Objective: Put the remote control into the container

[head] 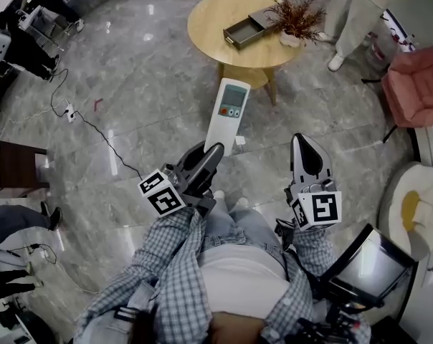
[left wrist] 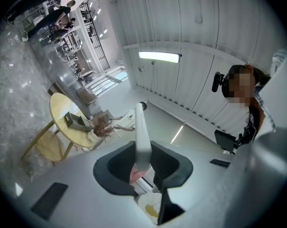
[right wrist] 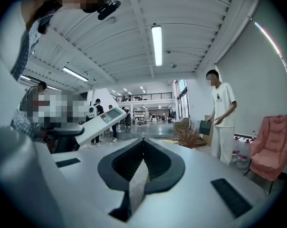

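Checked blue-white shirt sleeves [head: 175,253], white tee [head: 238,278], pale jeans [head: 234,224], lower centre. Left gripper [head: 213,151], right gripper [head: 303,140]: grey, dark-jawed, black-white marker cubes [head: 162,192].

Big open hall, something like a lab, polished marble floor [head: 145,84], power strip [head: 70,112] and cable [head: 102,138] trailing across it, white beamed ceiling [right wrist: 129,37] with strip lights [right wrist: 157,44], round wooden table [head: 213,31], pink armchair [head: 415,84]

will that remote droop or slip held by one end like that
Probably stiff: the remote control juts straight from the left gripper without bending. Its smooth casing, pinched only at the bottom end, might pivot or slip.
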### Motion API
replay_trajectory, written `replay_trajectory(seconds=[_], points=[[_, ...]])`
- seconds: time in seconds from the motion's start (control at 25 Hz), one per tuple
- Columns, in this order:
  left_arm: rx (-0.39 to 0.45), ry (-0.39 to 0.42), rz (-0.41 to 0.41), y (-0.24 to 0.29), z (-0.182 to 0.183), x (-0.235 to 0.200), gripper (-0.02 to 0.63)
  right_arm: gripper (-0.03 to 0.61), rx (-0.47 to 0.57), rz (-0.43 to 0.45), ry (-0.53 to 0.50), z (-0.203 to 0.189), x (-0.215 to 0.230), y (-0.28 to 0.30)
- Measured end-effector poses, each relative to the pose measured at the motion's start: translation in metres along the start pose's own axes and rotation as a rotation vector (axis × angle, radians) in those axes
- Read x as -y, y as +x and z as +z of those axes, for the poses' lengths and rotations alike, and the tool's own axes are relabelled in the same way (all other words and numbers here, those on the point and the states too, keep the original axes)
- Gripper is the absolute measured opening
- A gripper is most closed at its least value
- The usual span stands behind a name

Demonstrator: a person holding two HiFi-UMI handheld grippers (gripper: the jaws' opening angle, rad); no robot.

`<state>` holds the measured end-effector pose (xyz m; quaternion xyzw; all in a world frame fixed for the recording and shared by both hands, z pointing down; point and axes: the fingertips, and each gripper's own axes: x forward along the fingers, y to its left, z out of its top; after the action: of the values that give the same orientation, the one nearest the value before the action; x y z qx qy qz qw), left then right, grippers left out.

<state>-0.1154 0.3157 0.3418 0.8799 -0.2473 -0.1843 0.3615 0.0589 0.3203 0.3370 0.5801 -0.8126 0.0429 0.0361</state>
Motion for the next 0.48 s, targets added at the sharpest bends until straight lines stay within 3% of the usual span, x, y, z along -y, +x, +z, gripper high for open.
replay_trajectory(seconds=[0.48], points=[[-0.021,0.007,-0.017,0.024,-0.029,0.024,0.097,0.006,-0.011,-0.051,0.028,-0.012,0.039,-0.043]])
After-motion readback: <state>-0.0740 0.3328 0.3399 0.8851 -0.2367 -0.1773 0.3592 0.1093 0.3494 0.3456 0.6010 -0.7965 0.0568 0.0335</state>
